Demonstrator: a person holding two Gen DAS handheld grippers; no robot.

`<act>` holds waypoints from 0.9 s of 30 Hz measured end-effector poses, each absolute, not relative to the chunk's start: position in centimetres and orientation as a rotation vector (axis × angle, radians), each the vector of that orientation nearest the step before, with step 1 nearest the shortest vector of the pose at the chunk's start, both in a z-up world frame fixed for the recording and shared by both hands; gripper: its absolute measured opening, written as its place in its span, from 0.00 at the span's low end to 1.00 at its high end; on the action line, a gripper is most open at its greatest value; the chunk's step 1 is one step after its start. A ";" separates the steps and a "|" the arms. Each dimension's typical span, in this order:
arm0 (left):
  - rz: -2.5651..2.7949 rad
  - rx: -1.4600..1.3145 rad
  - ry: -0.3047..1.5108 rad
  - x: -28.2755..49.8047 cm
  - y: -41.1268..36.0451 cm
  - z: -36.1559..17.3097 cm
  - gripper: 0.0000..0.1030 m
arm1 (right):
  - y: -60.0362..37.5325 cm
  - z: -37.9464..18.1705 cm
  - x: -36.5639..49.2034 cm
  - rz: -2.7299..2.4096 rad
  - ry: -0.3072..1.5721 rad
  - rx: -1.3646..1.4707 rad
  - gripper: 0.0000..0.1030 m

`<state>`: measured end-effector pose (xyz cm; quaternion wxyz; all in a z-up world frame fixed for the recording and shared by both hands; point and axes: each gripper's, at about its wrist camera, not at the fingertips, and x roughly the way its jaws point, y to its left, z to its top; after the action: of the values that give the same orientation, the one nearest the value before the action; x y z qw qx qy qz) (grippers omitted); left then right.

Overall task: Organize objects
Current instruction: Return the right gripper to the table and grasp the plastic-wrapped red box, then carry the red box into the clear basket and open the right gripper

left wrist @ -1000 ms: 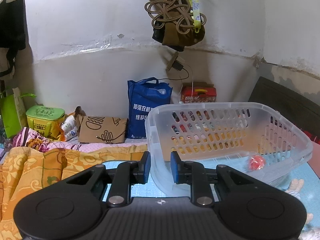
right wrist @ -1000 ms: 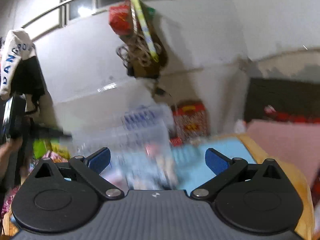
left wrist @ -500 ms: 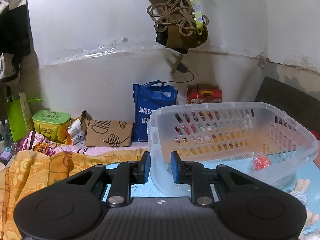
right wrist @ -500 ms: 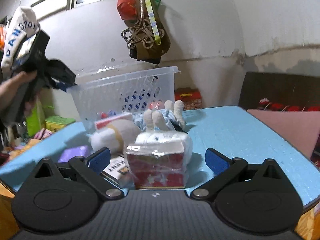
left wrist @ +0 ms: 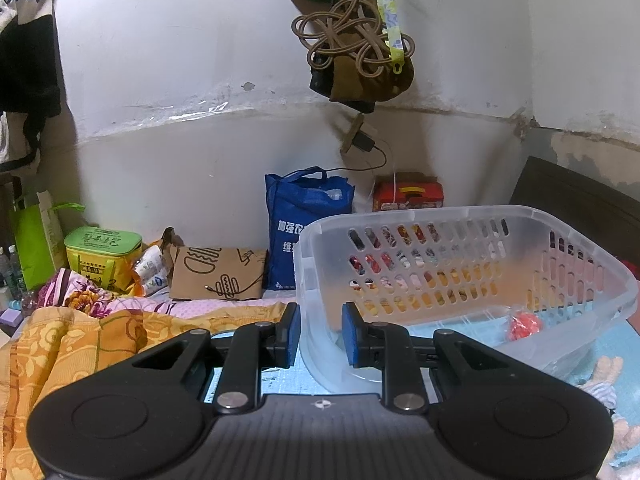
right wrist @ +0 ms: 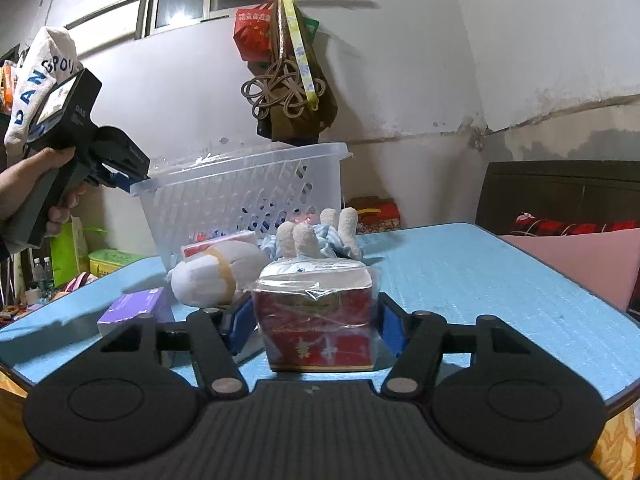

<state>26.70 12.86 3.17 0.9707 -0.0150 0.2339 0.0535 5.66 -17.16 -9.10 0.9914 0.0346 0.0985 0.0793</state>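
My left gripper [left wrist: 319,334] is shut on the rim of a clear plastic basket [left wrist: 472,248] and holds it tilted; a small red item [left wrist: 525,325] lies inside. The basket also shows in the right wrist view [right wrist: 248,196], with the left gripper [right wrist: 128,176] at its left rim. My right gripper [right wrist: 316,330] has its pads close on both sides of a red wrapped box [right wrist: 316,320] that stands on the blue table [right wrist: 480,280]. Whether the pads touch the box is unclear.
Behind the box lie a white plush toy [right wrist: 212,276], a striped plush with pale paws [right wrist: 320,236] and a purple box [right wrist: 136,308]. Beyond the table are an orange blanket [left wrist: 72,344], a blue bag [left wrist: 304,220], a cardboard bag [left wrist: 218,272] and a green tin [left wrist: 102,252].
My right gripper has dropped towards the table and its fingers have closed in around the red wrapped box. The left gripper still holds the basket rim, nearly unmoved.
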 end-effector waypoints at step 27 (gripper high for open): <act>0.105 -0.021 0.465 26.8 12.9 3.1 0.26 | -20.7 -6.9 5.8 0.102 0.118 0.139 0.63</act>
<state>26.85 12.86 3.13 0.9717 -0.0106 0.2302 0.0518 5.76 -20.68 -6.89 0.9946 0.0693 0.0590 0.0507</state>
